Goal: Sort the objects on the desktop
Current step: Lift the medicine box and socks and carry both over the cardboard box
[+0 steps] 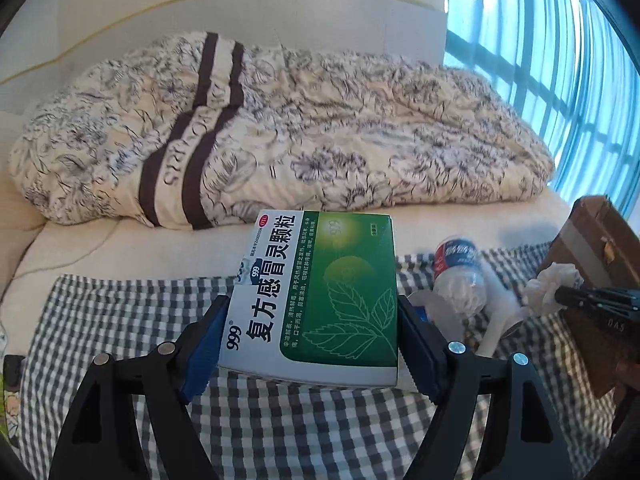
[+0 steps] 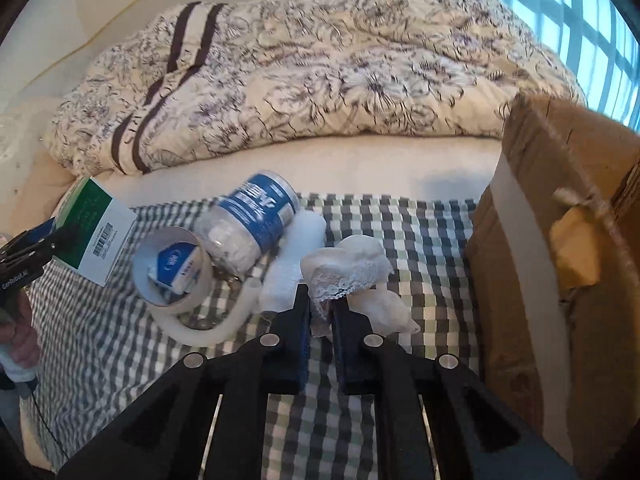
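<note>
My left gripper (image 1: 312,310) is shut on a green and white medicine box (image 1: 320,280), its blue pads pressed on the two long sides, and holds it lifted above the checked cloth (image 1: 120,320). The right wrist view shows the same box (image 2: 96,224) at the far left. My right gripper (image 2: 320,300) is shut on a crumpled white tissue with a lace edge (image 2: 352,264), just over the cloth. That tissue (image 1: 552,284) also shows at the right of the left wrist view.
On the checked cloth (image 2: 400,232) lie a clear jar with a blue label (image 2: 248,224), a tape roll (image 2: 172,268) and a white roll (image 2: 288,264). A cardboard box (image 2: 560,240) stands at the right. A floral quilt (image 2: 320,80) lies behind, a window beyond.
</note>
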### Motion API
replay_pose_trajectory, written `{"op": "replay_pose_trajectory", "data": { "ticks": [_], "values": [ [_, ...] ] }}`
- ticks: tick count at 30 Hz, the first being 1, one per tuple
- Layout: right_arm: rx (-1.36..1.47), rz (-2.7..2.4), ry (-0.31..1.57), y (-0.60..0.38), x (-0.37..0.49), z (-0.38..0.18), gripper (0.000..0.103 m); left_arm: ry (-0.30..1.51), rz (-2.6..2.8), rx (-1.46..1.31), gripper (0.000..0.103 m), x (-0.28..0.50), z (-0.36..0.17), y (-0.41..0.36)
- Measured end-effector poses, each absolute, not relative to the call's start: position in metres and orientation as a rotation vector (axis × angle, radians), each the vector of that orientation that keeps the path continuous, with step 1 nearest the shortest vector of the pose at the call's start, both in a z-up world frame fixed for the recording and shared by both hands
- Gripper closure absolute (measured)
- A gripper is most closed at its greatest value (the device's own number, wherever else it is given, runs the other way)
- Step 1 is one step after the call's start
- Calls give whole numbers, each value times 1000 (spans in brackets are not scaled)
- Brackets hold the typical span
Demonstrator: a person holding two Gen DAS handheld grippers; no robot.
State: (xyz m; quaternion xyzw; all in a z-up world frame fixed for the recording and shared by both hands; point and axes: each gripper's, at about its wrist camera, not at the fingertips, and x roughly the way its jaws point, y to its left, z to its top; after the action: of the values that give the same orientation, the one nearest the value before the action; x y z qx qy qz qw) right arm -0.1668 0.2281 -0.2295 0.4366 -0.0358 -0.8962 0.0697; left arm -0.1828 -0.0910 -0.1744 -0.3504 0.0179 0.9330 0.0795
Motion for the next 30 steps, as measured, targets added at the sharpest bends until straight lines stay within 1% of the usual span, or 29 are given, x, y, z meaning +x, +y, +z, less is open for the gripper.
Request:
{"op": "replay_pose_trajectory", "data": {
  "ticks": [3, 9, 13, 18, 30],
  "values": [
    [1278, -2698, -110, 224, -160, -218, 94, 97, 2852, -1026, 22, -171, -160, -86],
    [1179, -2711, -99, 215, -141, -188, 94, 56, 2924, -948, 22, -145, -127, -81],
    [1108, -2723, -72, 206, -127, -166, 94, 79, 2967, -910, 22, -127, -108, -74],
    [1022, -2735, -58, 199, -105, -140, 94, 28, 2984, -853, 22, -104, -83, -70],
    [905, -2740, -42, 196, -51, -96, 94, 19, 3011, -745, 22, -46, -45, -51]
  ]
}}
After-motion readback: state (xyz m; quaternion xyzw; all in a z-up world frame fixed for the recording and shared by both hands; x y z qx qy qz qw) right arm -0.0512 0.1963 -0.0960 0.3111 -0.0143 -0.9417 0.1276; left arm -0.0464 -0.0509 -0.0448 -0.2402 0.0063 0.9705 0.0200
